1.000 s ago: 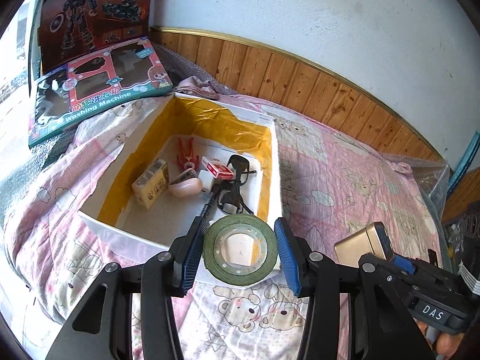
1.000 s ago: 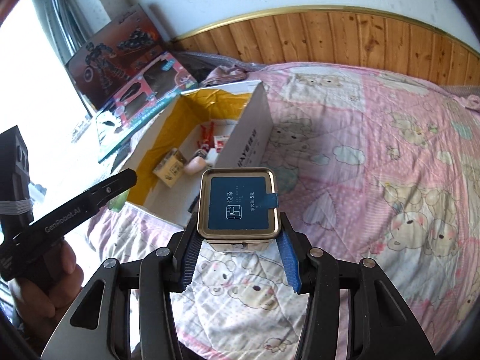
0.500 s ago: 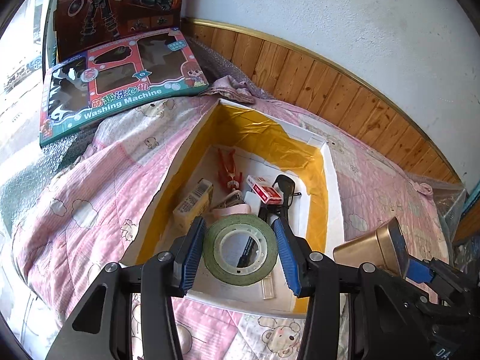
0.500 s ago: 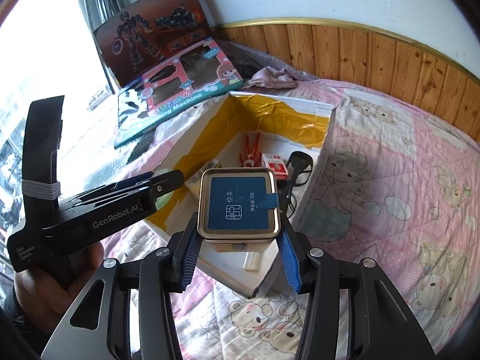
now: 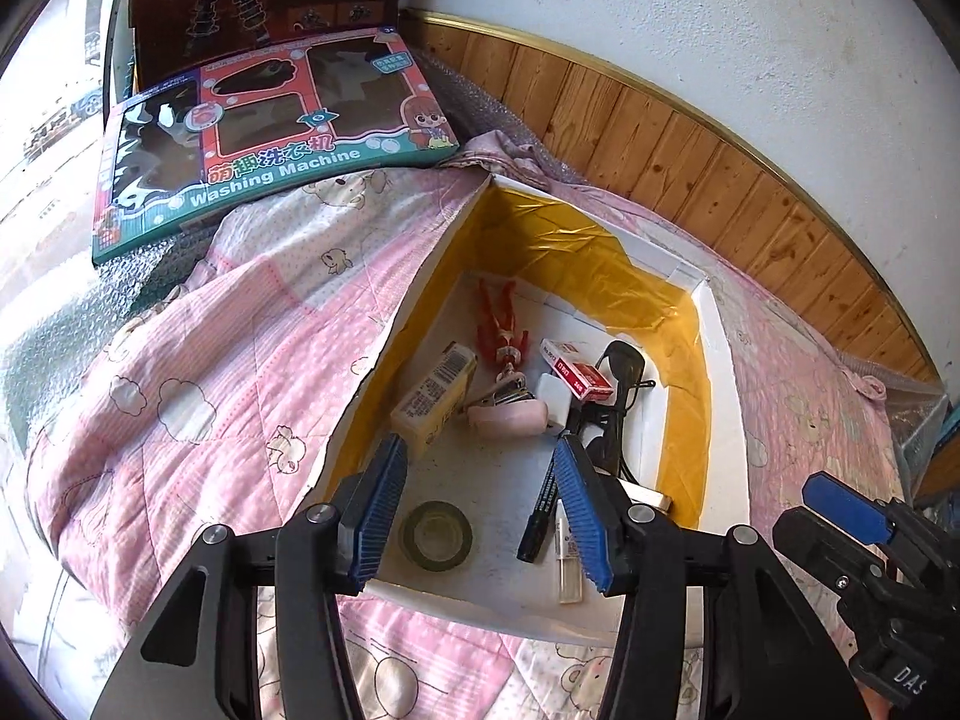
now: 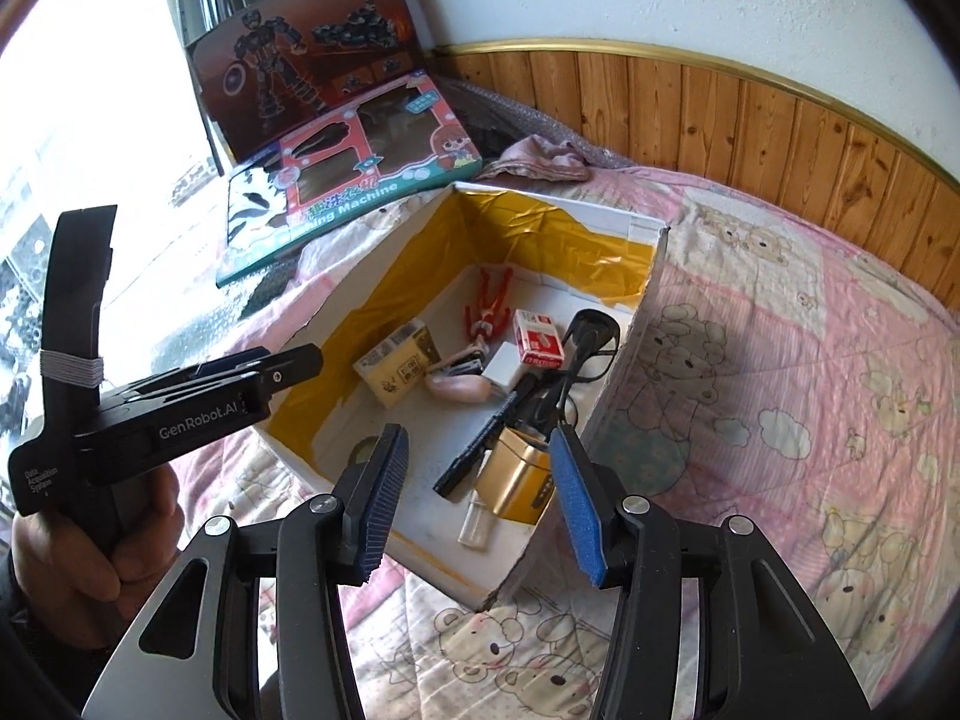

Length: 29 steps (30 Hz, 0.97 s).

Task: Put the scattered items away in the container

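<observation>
Two handheld grippers hang over an open white box [image 5: 717, 360] lined with yellow tape, which sits on a pink quilt [image 5: 228, 360] printed with bears.

The left gripper [image 5: 480, 504] has its two blue-padded fingers [image 5: 384, 498] spread wide apart, released, with nothing between them and touching nothing. Below the gap, a roll of green tape [image 5: 437, 535] lies flat on the box floor at the near left corner.

The right gripper [image 6: 477, 498] is likewise spread wide and empty, its blue fingers [image 6: 573, 498] clear of everything. Under it, a gold tin [image 6: 521, 480] rests tilted in the near right corner of the box, against the right wall. It lies partly on a black marker pen [image 6: 480, 450] and a small clear tube [image 6: 474, 525].

Farther inside the box lie a yellow carton [image 6: 399, 369], a pink rounded object [image 5: 507, 420], a white block [image 6: 507, 372], a red and white small pack [image 6: 537, 339], a red figure [image 5: 503, 324] near the far wall, and black glasses [image 6: 591, 330] against the right wall.

In the right wrist view, a person's hand [image 6: 96, 564] grips the handle of the left tool at the near left.

Beyond the box, at the far left, a toy washing machine box [image 5: 276, 138] lies on the bed with a dark robot toy box [image 6: 306, 66] standing behind it. Wooden panelling [image 6: 750, 120] runs along the far wall.
</observation>
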Available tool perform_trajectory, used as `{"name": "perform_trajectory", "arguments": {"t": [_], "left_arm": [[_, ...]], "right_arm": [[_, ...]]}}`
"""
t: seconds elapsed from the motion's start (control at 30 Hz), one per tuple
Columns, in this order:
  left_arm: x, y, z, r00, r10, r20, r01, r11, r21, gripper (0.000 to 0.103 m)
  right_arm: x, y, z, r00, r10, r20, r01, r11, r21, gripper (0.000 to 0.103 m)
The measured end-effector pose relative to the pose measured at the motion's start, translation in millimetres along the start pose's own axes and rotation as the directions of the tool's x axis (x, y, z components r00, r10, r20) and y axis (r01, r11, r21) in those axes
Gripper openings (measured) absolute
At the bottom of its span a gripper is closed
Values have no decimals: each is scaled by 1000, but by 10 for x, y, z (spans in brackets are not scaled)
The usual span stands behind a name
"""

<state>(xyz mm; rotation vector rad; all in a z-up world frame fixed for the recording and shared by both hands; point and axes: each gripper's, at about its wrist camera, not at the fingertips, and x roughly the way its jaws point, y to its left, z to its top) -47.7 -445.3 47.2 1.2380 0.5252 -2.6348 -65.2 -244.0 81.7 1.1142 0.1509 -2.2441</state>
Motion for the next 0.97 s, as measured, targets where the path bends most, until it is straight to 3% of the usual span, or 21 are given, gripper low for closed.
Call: {"name": "perform_trajectory", "arguments": {"t": [0.23, 0.57, 0.97], "left_arm": [[-333, -31, -141, 999, 43, 29, -45, 998, 52, 53], [-702, -182, -358, 998, 38, 54, -44, 994, 97, 56], [-981, -294, -454, 995, 28, 93, -39, 992, 121, 56]], "right_arm": [[-160, 265, -209, 999, -16, -30, 13, 995, -100, 52], [-202, 396, -512, 990, 63, -126, -71, 995, -68, 52], [-434, 560, -585, 994, 76, -85, -84, 991, -104, 52]]}}
